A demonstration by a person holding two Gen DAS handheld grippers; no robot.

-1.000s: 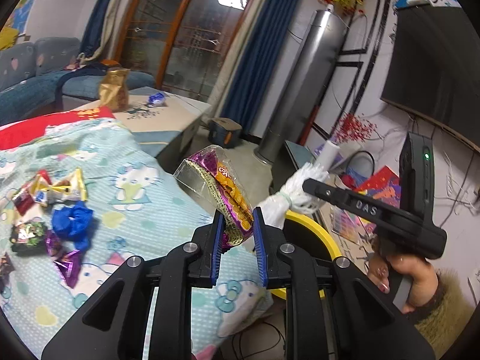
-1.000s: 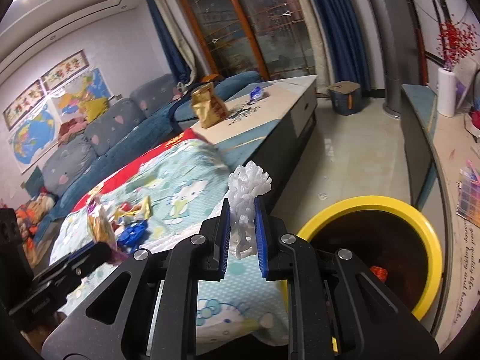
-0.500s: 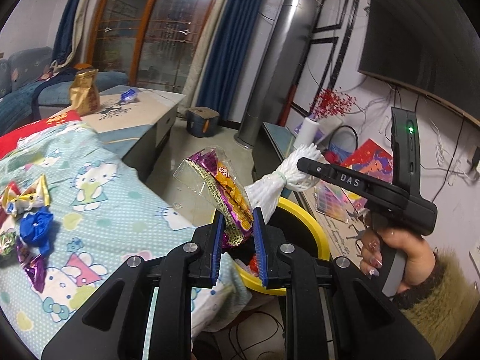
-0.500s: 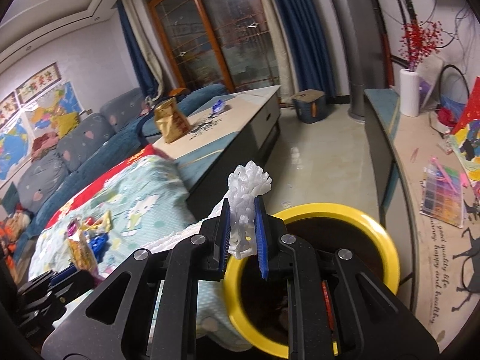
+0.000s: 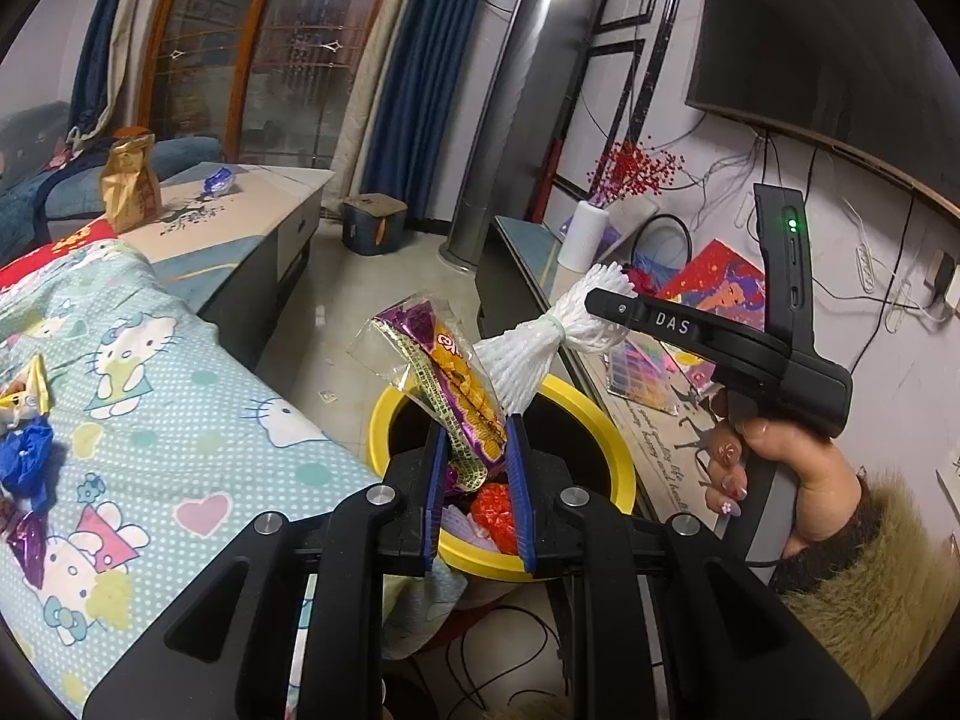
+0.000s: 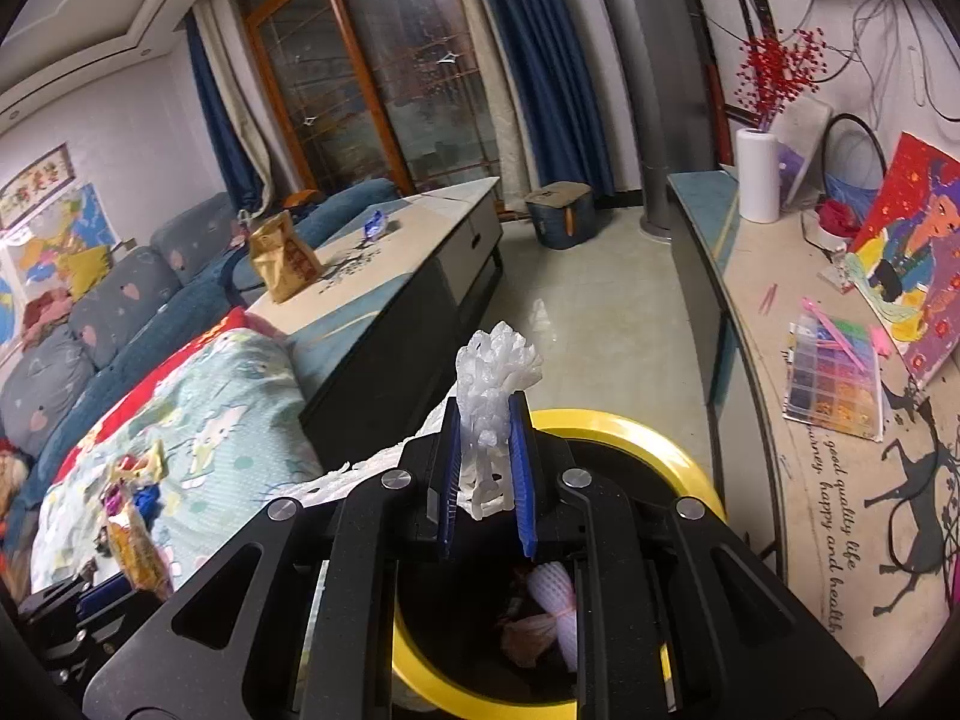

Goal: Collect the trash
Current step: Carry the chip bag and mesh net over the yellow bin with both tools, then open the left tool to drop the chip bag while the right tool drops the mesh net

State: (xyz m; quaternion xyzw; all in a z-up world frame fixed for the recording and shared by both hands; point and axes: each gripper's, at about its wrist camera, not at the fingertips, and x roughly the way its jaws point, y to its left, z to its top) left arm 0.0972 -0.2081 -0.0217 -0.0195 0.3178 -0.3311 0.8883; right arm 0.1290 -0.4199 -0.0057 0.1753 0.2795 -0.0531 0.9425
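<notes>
Up front in the left wrist view, the left gripper (image 5: 475,468) is clenched on a purple-and-orange snack wrapper (image 5: 447,384) above the yellow-rimmed bin (image 5: 606,438). Seen from the right wrist, the right gripper (image 6: 486,468) pinches a white foam net (image 6: 492,396) over the same bin (image 6: 648,438).

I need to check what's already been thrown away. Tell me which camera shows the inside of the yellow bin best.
The right wrist view: it looks down into the yellow bin, showing white foam netting and pinkish trash at the bottom. The left wrist view shows the bin's rim and only a red scrap, since the left tool and its snack wrapper block most.
</notes>
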